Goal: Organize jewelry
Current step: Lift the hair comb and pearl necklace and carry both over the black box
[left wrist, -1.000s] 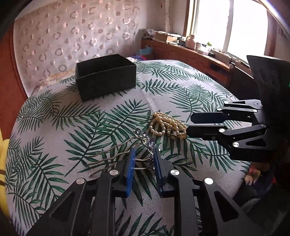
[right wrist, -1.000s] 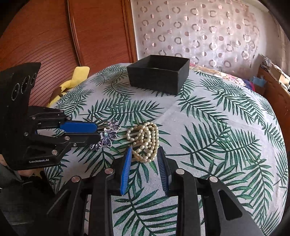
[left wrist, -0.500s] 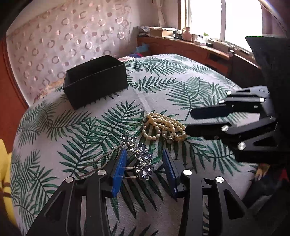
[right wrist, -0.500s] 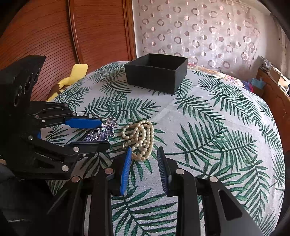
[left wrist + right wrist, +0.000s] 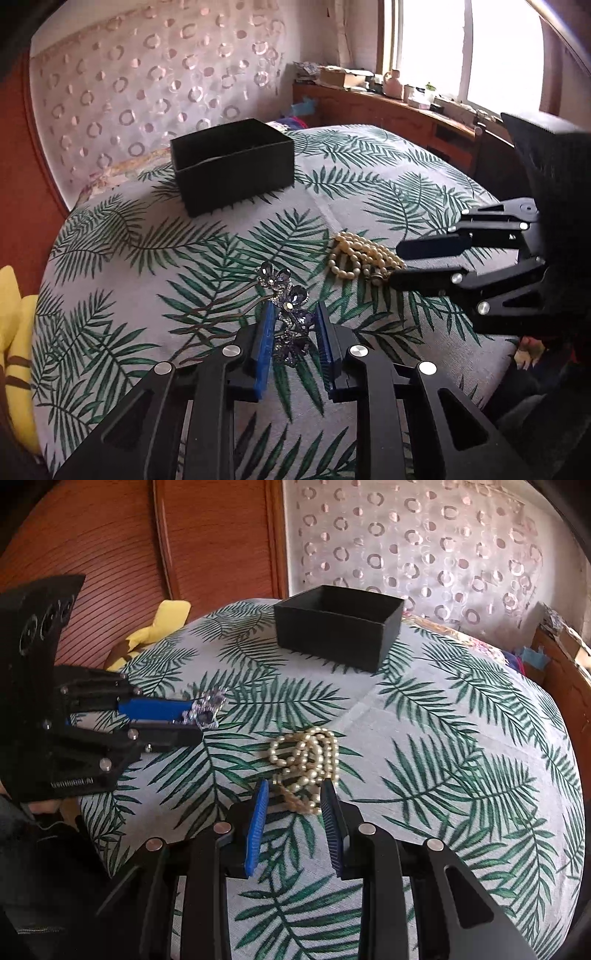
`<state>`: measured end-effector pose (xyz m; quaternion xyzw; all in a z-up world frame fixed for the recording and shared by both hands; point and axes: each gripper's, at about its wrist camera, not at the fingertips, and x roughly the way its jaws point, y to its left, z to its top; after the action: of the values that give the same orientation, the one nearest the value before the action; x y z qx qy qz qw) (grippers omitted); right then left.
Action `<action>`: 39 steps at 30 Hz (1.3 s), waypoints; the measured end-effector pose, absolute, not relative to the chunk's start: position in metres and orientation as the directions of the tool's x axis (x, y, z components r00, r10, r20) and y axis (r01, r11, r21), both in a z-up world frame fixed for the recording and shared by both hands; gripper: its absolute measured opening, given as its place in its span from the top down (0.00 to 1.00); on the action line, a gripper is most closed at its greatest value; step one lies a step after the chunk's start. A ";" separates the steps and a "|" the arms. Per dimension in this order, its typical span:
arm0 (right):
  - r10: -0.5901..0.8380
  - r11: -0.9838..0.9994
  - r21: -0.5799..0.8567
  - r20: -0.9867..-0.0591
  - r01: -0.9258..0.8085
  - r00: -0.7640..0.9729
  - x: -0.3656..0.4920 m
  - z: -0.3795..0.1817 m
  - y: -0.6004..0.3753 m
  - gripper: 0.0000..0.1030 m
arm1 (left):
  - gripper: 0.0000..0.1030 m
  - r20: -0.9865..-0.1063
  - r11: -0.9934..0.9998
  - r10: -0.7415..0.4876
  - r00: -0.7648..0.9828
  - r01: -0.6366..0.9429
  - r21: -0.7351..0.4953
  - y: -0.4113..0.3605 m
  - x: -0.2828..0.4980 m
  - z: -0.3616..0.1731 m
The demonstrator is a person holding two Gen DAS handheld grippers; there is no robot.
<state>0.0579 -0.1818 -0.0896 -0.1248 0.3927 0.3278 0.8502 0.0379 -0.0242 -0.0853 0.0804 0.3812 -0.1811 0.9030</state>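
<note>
Left wrist view, from the left edge inward: a yellow cushion [image 5: 14,332] sits below the rim of the table [image 5: 110,280], where the leaf-print cloth drops away, so keep your carry off that side. The black box [image 5: 232,162] stands open in the upper middle, with bare cloth between it and you, which makes a free lane.

At lower centre your left gripper [image 5: 293,325] has just been closing. The jewelled head of the hair pin [image 5: 288,306] is between the blue pads, which seem to press on it from both sides. The pin's thin prongs trail to the left over the cloth. The grip is on a lumpy ornament, so I judge it can twist. Lift straight up and check that the prongs clear the cloth before you swing toward the box.

Right of centre lies the pearl strand [image 5: 354,254], and at the right edge the other tool reaches to its near end.

Right wrist view: at lower centre your right gripper [image 5: 295,801] stands partly open astride the near loops of the pearl strand, and the pads are not clamped on them. Close low on the bunched beads, not on one loop, or the rest will likely drag. The two tools are near each other, so move one at a time. To the right the cloth is bare up to the table's curved rim.
</note>
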 end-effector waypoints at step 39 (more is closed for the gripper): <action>0.569 0.718 -0.074 -0.511 -0.692 0.645 0.111 0.056 -0.178 0.95 | 0.80 -0.571 0.946 -0.278 0.772 0.322 -0.024 0.000 0.097 -0.008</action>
<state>0.1106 -0.1779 0.0558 -0.1325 0.2327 0.3514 0.8971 0.0975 0.0004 -0.0080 0.0376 0.2972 -0.1594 0.9406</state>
